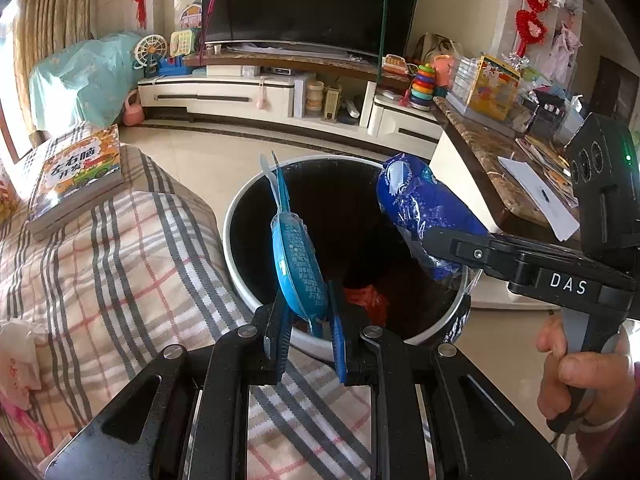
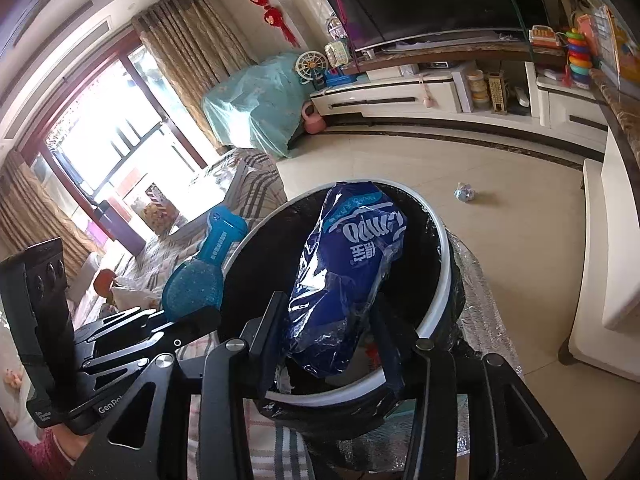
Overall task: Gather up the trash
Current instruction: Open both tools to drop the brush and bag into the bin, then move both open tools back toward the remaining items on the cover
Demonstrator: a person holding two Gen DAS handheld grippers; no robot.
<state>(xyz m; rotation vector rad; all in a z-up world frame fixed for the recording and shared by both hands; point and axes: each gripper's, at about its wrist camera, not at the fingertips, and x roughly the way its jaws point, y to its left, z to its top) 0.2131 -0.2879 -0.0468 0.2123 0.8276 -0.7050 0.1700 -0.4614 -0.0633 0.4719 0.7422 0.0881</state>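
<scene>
A round trash bin (image 1: 236, 236) with a white rim and black liner stands on the floor beside the sofa; it also shows in the right wrist view (image 2: 440, 240). My left gripper (image 1: 308, 332) is shut on a light blue plastic package (image 1: 298, 264) and holds it over the bin's near rim. My right gripper (image 2: 332, 344) is shut on a dark blue crumpled plastic wrapper (image 2: 352, 276) and holds it over the bin's opening. The wrapper also shows in the left wrist view (image 1: 424, 216), and the light blue package in the right wrist view (image 2: 200, 280). Red trash (image 1: 366, 300) lies inside the bin.
A plaid-covered sofa (image 1: 100, 260) with a book (image 1: 76, 176) is on the left. A marble-topped table (image 1: 492, 152) with papers is on the right. A small crumpled scrap (image 2: 465, 193) lies on the tiled floor. A TV cabinet (image 1: 248, 96) lines the far wall.
</scene>
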